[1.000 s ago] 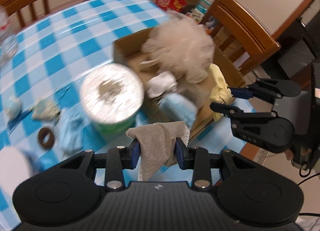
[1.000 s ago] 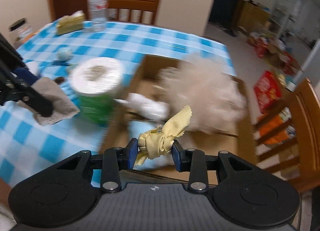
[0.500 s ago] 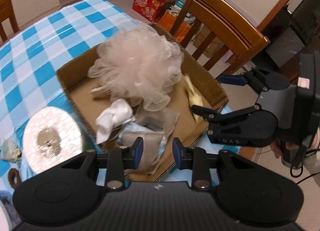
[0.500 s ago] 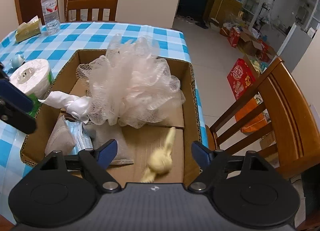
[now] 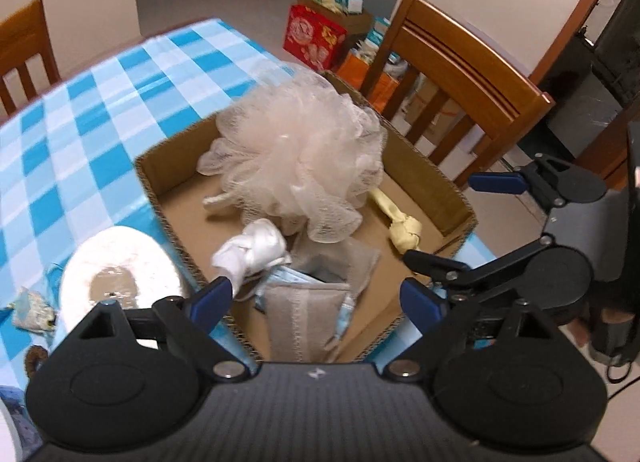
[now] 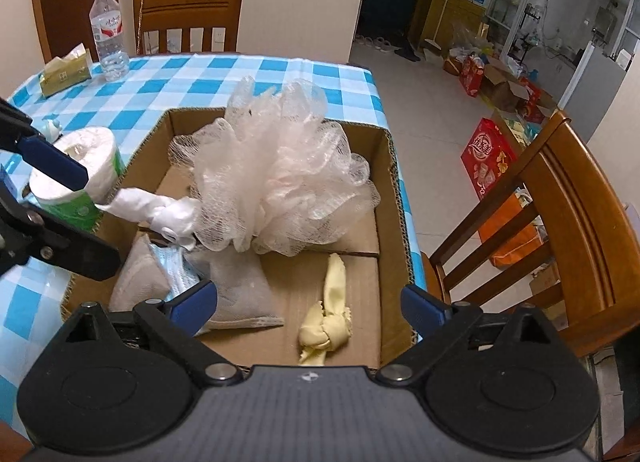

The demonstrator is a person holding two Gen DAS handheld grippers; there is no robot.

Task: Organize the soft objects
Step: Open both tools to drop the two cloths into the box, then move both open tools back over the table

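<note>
Left wrist view looks down on the cardboard box (image 5: 440, 181) at the edge of the bench (image 5: 100, 109), which wears a blue-and-white checked cloth. The left gripper (image 5: 318, 298) hangs over the box's near corner with its jaws opening wide; the grey cloth (image 5: 304, 310) lies beneath them in the box, touched by neither pad, on top of a blue face mask (image 5: 344, 318). Beside it sit a knotted white cloth (image 5: 252, 254), a pale mesh bath pouf (image 5: 296, 157) and a knotted yellow cloth (image 5: 400, 227). A toilet paper roll (image 5: 116, 274) stands just outside the box wall.

From the right wrist, the right gripper (image 6: 310, 302) also has its jaws opening, nothing pressed between them; the yellow cloth rests on the box floor below. A water bottle (image 6: 109, 33) and tissue pack (image 6: 64, 71) stand far back.
</note>
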